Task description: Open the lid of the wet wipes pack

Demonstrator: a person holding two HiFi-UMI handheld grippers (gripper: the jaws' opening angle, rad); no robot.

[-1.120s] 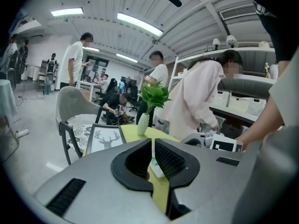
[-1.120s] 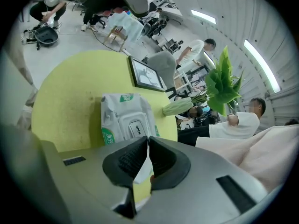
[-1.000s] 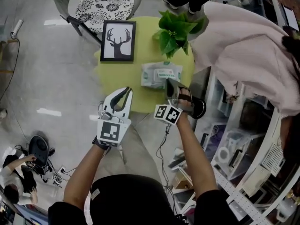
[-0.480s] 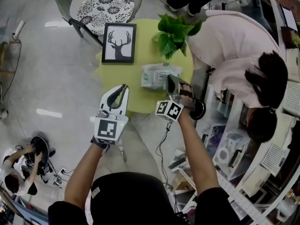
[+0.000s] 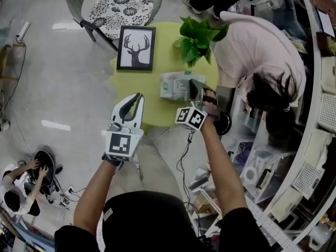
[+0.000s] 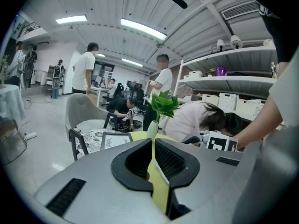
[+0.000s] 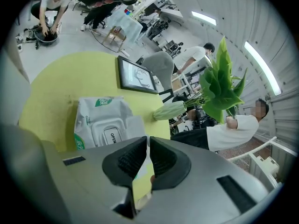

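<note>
The wet wipes pack (image 5: 178,85) lies flat on the round yellow-green table (image 5: 152,96). In the right gripper view the pack (image 7: 100,120) shows its white flip lid (image 7: 111,133), lying closed, with an "OPEN" tab. My right gripper (image 5: 195,90) hovers at the pack's near right edge, jaws shut with nothing between them (image 7: 147,140). My left gripper (image 5: 138,97) hangs over the table's near edge, left of the pack and apart from it. It is shut and empty (image 6: 153,143).
A framed deer picture (image 5: 136,48) stands at the table's far left. A leafy plant (image 5: 198,37) in a pale vase (image 7: 170,110) stands behind the pack. A patterned chair (image 5: 118,4) is beyond the table. A person in pink (image 5: 252,51) bends close at the right.
Both grippers have drifted slightly forward over the table, still shut. The person in pink has bent lower, so that their head has come into the head view.
</note>
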